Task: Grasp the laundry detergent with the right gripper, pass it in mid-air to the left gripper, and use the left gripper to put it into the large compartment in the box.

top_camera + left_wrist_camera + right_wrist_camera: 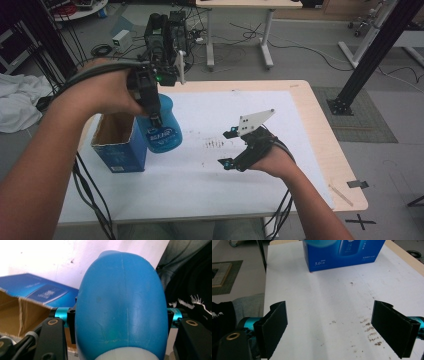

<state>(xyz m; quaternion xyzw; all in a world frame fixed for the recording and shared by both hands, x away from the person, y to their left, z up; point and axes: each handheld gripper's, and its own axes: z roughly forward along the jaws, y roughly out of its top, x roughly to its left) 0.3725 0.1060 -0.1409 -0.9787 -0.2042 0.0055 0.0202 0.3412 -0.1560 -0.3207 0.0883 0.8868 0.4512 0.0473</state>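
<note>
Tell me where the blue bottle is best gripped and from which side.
Grip the blue bottle at its narrower top end, coming from above, as the left gripper does: its body bulges wide below, and the open blue box crowds one flank.

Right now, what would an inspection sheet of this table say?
Surface: white table top, brown specks near the middle.
Job's things: blue bottle held above the table beside the open blue box.
Clutter: nothing seen.
Grippers: left gripper shut on the bottle; right gripper open, nothing between its jaws.
Cables: black cables trail from both grippers off the near edge.
Surroundings: white cloth at left, another desk behind, cords on the floor.
</note>
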